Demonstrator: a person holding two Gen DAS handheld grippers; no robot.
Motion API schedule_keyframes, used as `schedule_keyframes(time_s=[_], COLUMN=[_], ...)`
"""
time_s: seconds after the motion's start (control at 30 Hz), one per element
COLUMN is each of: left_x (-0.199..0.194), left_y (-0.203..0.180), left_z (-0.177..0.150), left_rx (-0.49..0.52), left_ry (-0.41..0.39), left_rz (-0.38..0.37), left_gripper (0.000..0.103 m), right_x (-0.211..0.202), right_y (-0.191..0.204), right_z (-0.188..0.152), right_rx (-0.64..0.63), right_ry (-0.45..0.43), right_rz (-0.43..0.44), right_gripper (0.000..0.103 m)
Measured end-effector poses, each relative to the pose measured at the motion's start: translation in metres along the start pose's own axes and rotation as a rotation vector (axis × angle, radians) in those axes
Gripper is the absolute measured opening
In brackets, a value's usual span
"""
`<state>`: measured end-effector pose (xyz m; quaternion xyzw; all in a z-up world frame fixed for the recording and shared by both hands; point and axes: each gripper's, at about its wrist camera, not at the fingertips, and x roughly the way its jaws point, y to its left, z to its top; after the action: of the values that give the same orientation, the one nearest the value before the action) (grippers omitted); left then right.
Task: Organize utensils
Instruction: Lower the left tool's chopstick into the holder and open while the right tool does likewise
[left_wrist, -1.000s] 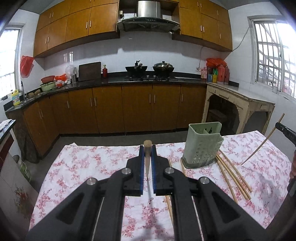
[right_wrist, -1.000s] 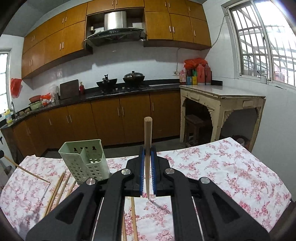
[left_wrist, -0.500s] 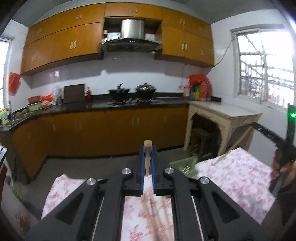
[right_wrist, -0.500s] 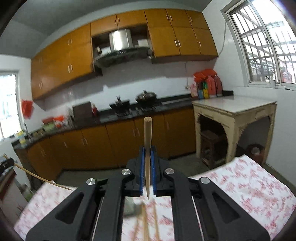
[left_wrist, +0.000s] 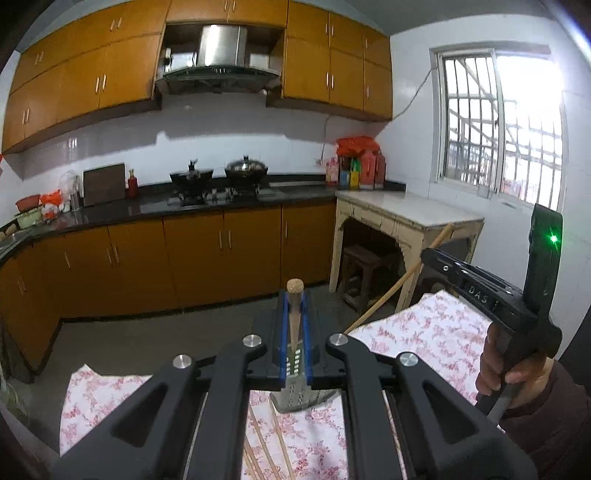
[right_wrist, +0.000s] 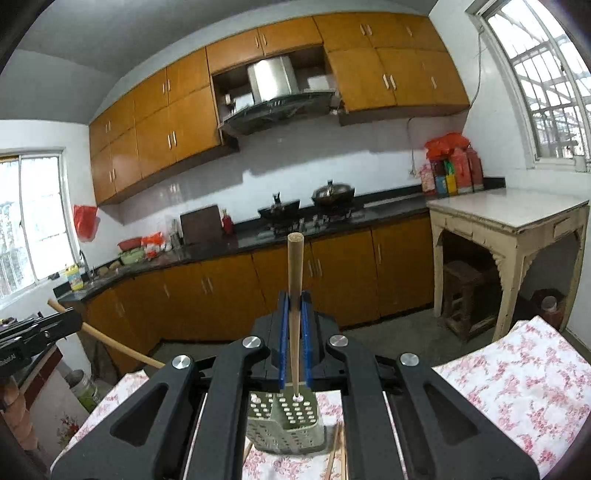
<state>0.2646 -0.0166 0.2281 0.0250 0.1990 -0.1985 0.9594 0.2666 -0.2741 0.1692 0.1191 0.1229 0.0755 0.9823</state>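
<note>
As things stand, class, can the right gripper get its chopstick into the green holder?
Probably yes. The right gripper is shut on a chopstick, and the holder stands just below and ahead on the table with nothing between them. The left gripper is off to the side, clear of the way.

Right gripper (left_wrist: 448, 236) body: white "DAS" (rest unreadable); nothing else legible.

Two wooden chopsticks (left_wrist: 294, 312) (right_wrist: 295, 295) held aloft — green perforated holder (right_wrist: 284, 424) upright below.

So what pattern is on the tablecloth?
The tablecloth is white with a pink-red flower print, clearest in the right wrist view.
</note>
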Motion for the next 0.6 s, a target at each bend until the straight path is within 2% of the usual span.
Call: schedule_keyframes(time_s=[0.37,0.6], left_x=[0.063,0.073], left_y=[0.018,0.036], left_z=[-0.018,-0.031], left_rx=[-0.061,-0.099], left_ry=[0.12,0.151], left_rz=[0.024,0.038], left_gripper=[0.008,0.01], right_x=[0.042,0.056], right_y=[0.003,-0.002], right_z=[-0.028,-0.035], right_rx=[0.01,0.026], right_ry=[0.156,0.22], right_rz=[0.005,-0.006], right_gripper=[0.007,0.008])
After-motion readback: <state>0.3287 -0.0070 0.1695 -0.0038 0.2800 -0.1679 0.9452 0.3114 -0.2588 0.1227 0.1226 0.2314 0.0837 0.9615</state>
